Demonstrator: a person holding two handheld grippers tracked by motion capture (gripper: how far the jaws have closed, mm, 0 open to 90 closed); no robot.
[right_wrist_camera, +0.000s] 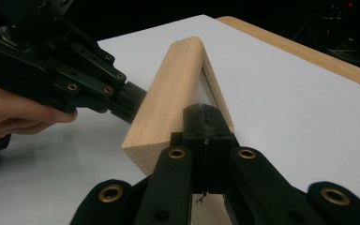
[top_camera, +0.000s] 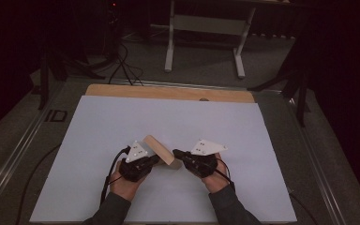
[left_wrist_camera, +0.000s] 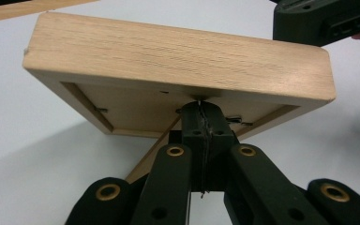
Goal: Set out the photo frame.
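The bench (top_camera: 98, 187), covered in white with a bare wooden strip along its far edge, carries one thing near its front middle: a wooden picture frame (top_camera: 158, 149), tilted up with its recessed back showing. The left gripper (left_wrist_camera: 200, 110) has its fingers clenched against the frame's back, apparently on a small tab. The right gripper (right_wrist_camera: 205, 117) meets the frame's other side, fingers likewise clenched together. Judging by this, the frame is held up, and work on its back seems barely begun.
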